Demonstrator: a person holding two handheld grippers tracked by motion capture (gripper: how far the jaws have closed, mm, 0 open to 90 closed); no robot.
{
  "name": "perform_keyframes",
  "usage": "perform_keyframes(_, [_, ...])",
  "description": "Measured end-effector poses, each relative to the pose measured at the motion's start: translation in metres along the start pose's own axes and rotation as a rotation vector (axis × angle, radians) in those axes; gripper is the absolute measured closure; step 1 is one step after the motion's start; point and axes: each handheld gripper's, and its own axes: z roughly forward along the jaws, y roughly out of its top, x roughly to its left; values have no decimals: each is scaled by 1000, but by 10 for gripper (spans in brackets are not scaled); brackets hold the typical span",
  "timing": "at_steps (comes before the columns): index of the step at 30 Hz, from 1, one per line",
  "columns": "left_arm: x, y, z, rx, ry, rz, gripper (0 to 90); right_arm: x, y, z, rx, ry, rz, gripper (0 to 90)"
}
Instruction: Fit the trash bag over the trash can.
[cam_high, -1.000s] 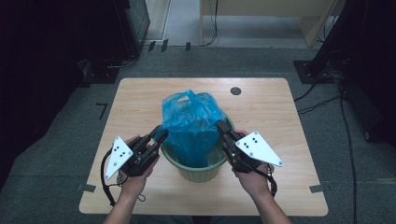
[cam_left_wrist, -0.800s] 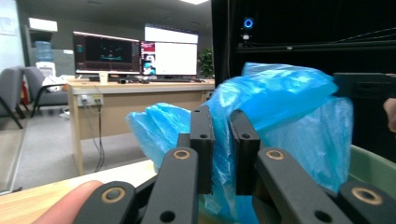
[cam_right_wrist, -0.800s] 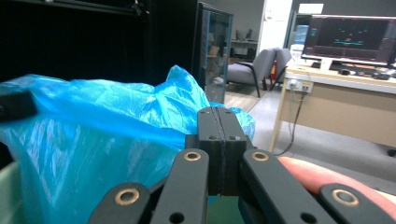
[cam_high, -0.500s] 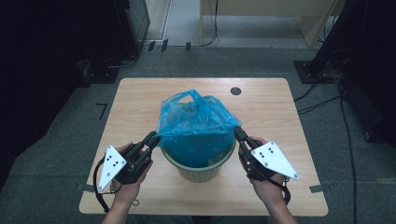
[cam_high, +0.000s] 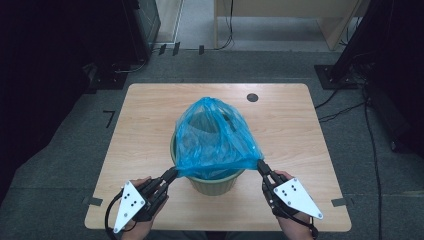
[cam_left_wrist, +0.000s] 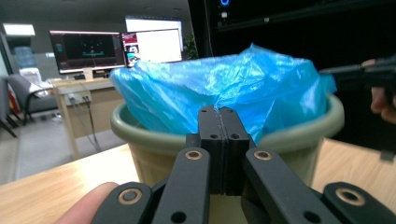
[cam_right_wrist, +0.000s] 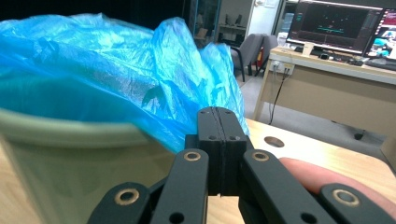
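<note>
1. A green plastic bin (cam_high: 212, 182) stands on the wooden desk (cam_high: 300, 130), holding a blue bin bag (cam_high: 215, 137).
2. Left tongs (cam_high: 172, 172), left of the bin, are clamped on the bag's rim.
3. Right tongs (cam_high: 261, 166), right of the bin, pinch the opposite rim, stretching it taut.

you have: one blue bag (cam_high: 215, 137), one green bin (cam_high: 212, 184) at table centre, one wooden table (cam_high: 145, 130), two grippers — left (cam_high: 171, 173) at 7 o'clock, right (cam_high: 261, 166) at 5 o'clock.

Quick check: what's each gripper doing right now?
Left gripper: closed on the blue bag's near edge.
Right gripper: closed on the same bag's edge.
</note>
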Motion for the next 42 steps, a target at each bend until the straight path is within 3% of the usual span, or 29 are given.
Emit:
perform_keyframes(3, [-3, -5, -3, 16, -5, 22, 900, 6, -6, 0, 5, 16, -22, 900])
perform_keyframes(6, [-5, -7, -3, 49, 23, 48, 900, 13, -9, -1, 14, 39, -42, 900])
perform_keyframes(17, [-10, -18, 4, 108, 43, 0, 900, 30, -19, 3, 52, 102, -49, 900])
perform_keyframes(23, [1, -21, 5, 122, 55, -126, 900, 27, -19, 5, 70, 111, -13, 900])
perform_keyframes(25, [2, -27, 9, 173, 89, -136, 900, 31, -23, 9, 100, 101, -20, 900])
perform_keyframes(27, [8, -35, 11, 188, 98, -214, 900, 32, -29, 13, 127, 85, -18, 900])
perform_keyframes(28, [13, -38, 11, 183, 96, -250, 900, 31, -31, 15, 132, 87, 5, 900])
perform_keyframes(31, [19, -35, 10, 159, 98, -276, 900, 24, -31, 18, 126, 82, 75, 900])
perform_keyframes(35, [26, -33, 10, 145, 110, -293, 851, 24, -31, 18, 119, 84, 76, 900])
perform_keyframes(39, [44, -35, 4, 115, 41, -372, 660, 28, -34, 18, 125, 84, 61, 900])
perform_keyframes(42, [61, -34, -7, 70, -41, -390, 546, 26, -32, 16, 112, 75, 69, 900])
